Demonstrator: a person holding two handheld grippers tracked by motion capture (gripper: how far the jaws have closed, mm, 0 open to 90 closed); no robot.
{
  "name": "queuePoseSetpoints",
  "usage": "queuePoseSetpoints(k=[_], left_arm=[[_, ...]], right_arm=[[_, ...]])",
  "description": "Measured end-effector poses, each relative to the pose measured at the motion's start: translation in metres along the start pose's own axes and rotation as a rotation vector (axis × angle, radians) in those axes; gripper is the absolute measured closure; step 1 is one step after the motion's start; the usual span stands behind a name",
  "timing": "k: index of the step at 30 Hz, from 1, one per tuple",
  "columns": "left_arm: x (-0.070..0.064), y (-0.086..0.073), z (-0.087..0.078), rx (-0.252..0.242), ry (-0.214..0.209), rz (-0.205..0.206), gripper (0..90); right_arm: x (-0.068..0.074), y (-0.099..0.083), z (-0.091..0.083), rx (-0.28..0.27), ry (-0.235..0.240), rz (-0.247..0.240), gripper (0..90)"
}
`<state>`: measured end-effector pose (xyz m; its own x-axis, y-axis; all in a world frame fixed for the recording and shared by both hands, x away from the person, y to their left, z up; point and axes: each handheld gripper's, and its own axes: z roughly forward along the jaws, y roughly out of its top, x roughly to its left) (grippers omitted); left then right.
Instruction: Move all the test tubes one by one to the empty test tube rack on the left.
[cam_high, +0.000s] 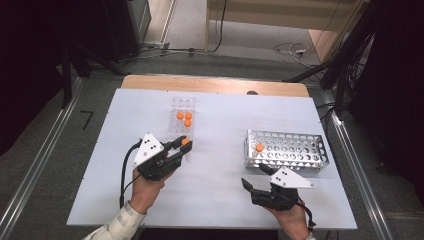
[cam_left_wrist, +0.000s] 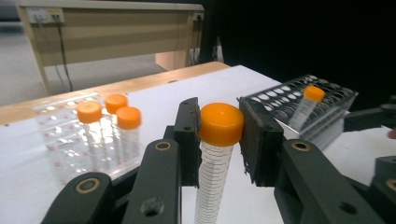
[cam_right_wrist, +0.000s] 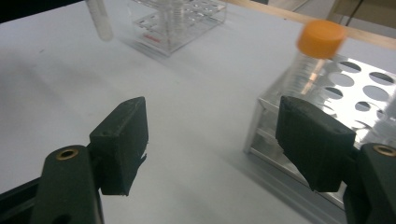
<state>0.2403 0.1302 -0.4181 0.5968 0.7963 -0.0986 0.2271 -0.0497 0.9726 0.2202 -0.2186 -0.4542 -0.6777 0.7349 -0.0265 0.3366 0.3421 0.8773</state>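
Observation:
My left gripper (cam_high: 183, 146) is shut on a clear graduated tube with an orange cap (cam_left_wrist: 221, 123), gripped just under the cap and held upright above the white table. A clear plastic rack (cam_high: 182, 107) just beyond it holds three more orange-capped tubes (cam_high: 185, 118). At the right stands a perforated metal rack (cam_high: 295, 150) with one orange-capped tube (cam_high: 259, 148) in its near-left corner. My right gripper (cam_high: 253, 175) rests low in front of that rack, open, with nothing between its jaws. In the right gripper view the metal rack (cam_right_wrist: 359, 88) and its tube (cam_right_wrist: 321, 39) lie just past the right jaw.
The white table top (cam_high: 220, 200) spreads between the two racks and toward the near edge. A wooden strip (cam_high: 210, 84) borders the far side. Dark stands and cables (cam_high: 345, 65) surround the table, and a desk (cam_left_wrist: 112, 32) stands behind it.

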Motion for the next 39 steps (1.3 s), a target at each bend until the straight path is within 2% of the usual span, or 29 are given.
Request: queuePoseSetpoints(k=[8, 16, 28, 39], left_arm=[[0.017, 0.014, -0.001, -0.027, 0.059, -0.020, 69.9], [0.030, 0.023, 0.003, -0.049, 0.110, -0.032, 69.9], [0.046, 0.034, 0.031, -0.062, 0.181, -0.029, 69.9], [0.052, 0.031, 0.048, -0.036, 0.216, -0.035, 69.9]], right_arm=[[-0.017, -0.007, -0.009, -0.001, -0.047, 0.038, 23.9], [-0.020, -0.007, -0.011, -0.009, -0.056, 0.048, 24.0], [-0.020, -0.008, -0.010, -0.004, -0.053, 0.053, 24.0], [-0.021, -0.009, -0.012, -0.008, -0.050, 0.056, 24.0]])
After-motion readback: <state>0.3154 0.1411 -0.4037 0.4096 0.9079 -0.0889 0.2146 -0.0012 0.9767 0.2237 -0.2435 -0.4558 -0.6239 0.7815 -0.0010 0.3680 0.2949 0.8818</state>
